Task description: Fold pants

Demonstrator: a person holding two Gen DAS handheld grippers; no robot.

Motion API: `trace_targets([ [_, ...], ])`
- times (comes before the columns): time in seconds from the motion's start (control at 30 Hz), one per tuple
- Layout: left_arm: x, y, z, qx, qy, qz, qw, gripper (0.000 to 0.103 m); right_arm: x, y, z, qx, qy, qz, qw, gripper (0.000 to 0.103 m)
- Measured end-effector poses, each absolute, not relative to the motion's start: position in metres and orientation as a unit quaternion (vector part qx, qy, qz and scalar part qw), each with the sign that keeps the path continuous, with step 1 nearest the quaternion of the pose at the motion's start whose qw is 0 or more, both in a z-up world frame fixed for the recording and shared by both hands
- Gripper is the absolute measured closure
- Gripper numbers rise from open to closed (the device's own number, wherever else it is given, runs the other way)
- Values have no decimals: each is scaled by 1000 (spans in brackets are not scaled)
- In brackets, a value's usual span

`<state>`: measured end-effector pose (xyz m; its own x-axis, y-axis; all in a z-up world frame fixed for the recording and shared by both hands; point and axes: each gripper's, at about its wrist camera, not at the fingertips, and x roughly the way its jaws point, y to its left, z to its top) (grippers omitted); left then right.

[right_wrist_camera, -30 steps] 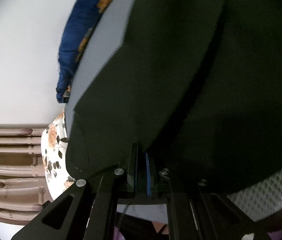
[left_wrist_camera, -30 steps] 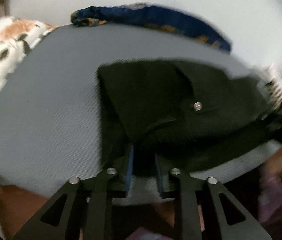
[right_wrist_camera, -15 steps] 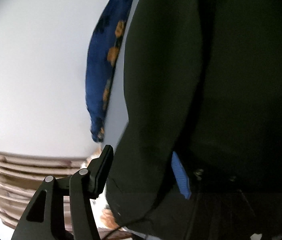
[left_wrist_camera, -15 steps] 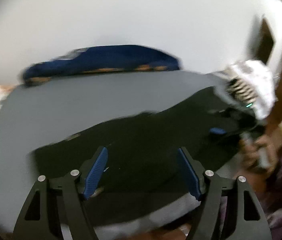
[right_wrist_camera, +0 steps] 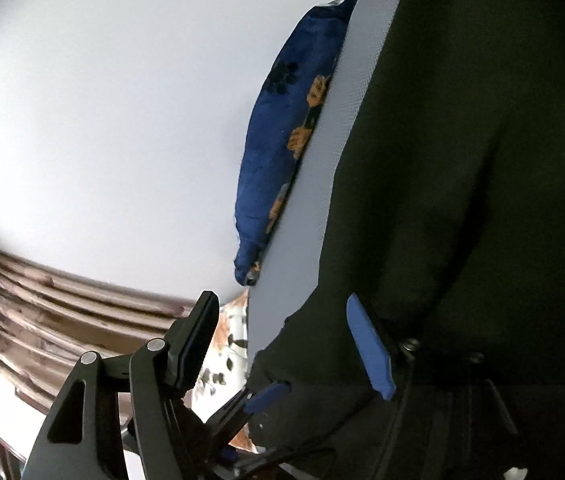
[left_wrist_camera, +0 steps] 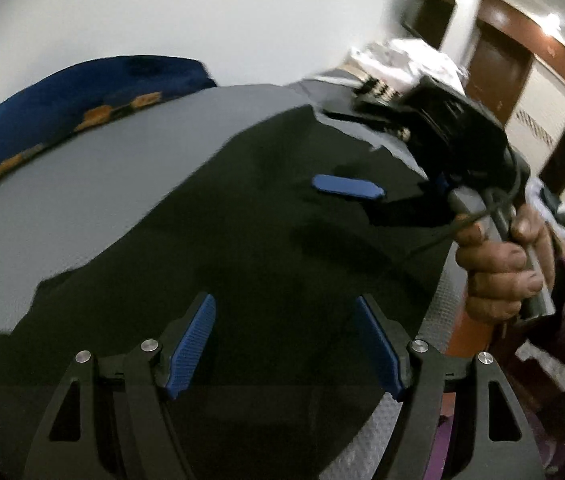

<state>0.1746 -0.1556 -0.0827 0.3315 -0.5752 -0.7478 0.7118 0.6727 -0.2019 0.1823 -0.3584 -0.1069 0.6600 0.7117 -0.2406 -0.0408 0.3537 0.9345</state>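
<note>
Grey, finely textured fabric covers the surface point(left_wrist_camera: 94, 184) that carries everything, and it runs up to a plain white wall point(left_wrist_camera: 202, 12). Black pants point(left_wrist_camera: 266, 248) lie spread over most of it, reaching from the near edge, under the left wrist camera, across toward the right edge, with a strip of bare grey between them and the far edge. In the right wrist view the same pants point(right_wrist_camera: 462, 160) fill the right half of the picture, and a grey band of surface point(right_wrist_camera: 318, 184) separates them from the far edge.

Along that far edge, against the wall, rests a blue cushion point(left_wrist_camera: 82, 92) with orange prints, also seen from the right wrist point(right_wrist_camera: 282, 136). Past the left end of the surface hang brown pleated curtains point(right_wrist_camera: 62, 312).

At the right edge a hand point(left_wrist_camera: 502, 264) grips the handle of the right gripper point(left_wrist_camera: 346, 188), which hangs over the pants; one blue pad shows there. Its jaws have just been opening and stand apart, the right wrist view point(right_wrist_camera: 286, 344) showing the pants' edge lying between the fingers without either pad pressing on it.

The left gripper point(left_wrist_camera: 286, 344) hovers over the near part of the pants, its blue pads point(left_wrist_camera: 190, 348) wide apart and clamped on nothing; it opened only moments ago.
</note>
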Motion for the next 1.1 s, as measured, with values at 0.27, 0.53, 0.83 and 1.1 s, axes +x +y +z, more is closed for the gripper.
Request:
trace_targets([
  [0.27, 182, -145, -90, 49, 442, -369, 816, 31, 165, -370, -127, 456, 388, 181, 780, 39],
  [0.53, 180, -135, -93, 36, 442, -353, 824, 31, 194, -344, -128, 426, 401, 205, 784, 39],
  [0.83, 174, -140, -91, 88, 420, -327, 842, 31, 178, -327, -135, 470, 409, 267, 735, 95],
  [1.1, 163, -160, -90, 168, 379, -324, 850, 31, 183, -338, -117, 529, 402, 272, 696, 96],
])
